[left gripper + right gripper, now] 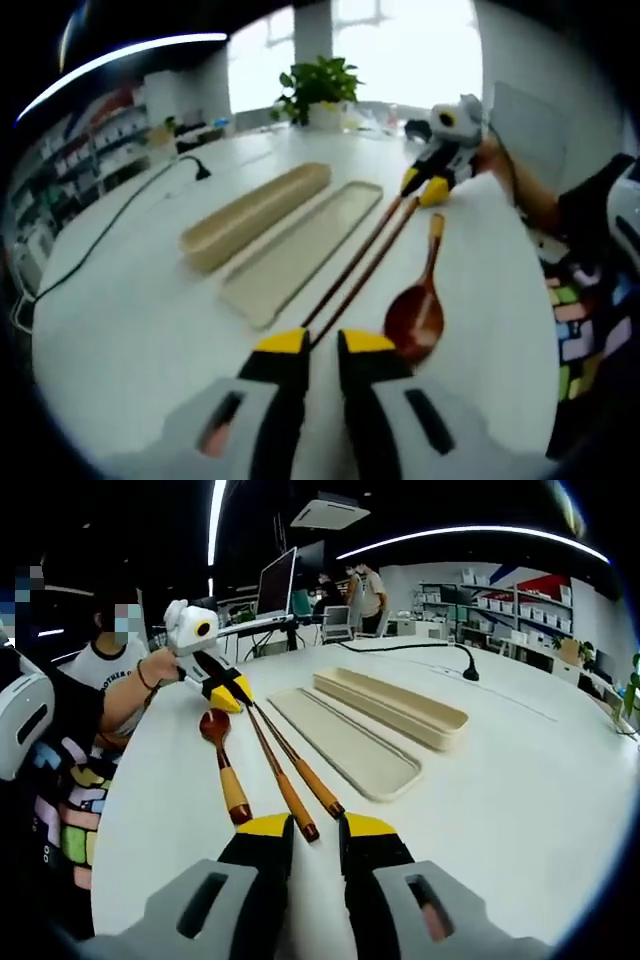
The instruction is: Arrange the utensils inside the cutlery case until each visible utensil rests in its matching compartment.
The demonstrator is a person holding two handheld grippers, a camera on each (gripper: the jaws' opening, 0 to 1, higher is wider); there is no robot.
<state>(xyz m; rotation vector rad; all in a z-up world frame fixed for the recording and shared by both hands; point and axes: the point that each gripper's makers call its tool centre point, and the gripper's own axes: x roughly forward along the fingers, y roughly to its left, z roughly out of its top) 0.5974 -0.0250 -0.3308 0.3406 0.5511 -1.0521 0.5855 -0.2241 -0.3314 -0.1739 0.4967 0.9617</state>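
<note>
While both grippers faced each other across the white table (130, 330), a pair of brown chopsticks (365, 255) lay stretched between them. In the left gripper view, the left gripper (312, 345) had its yellow-tipped jaws narrowly apart at the thin ends of the chopsticks; whether they pinched the sticks could not be told. Far off, the right gripper (425, 187) sat at the other ends. In the right gripper view, the right gripper (307, 828) stood slightly parted just behind the thick ends, not clearly touching them, and the left gripper (230, 693) showed beyond. A wooden spoon (418, 300) lay just beside the chopsticks. On their other side rested the flat beige lid (300, 255), and next to it the deeper beige case (255, 215), holding nothing.
</note>
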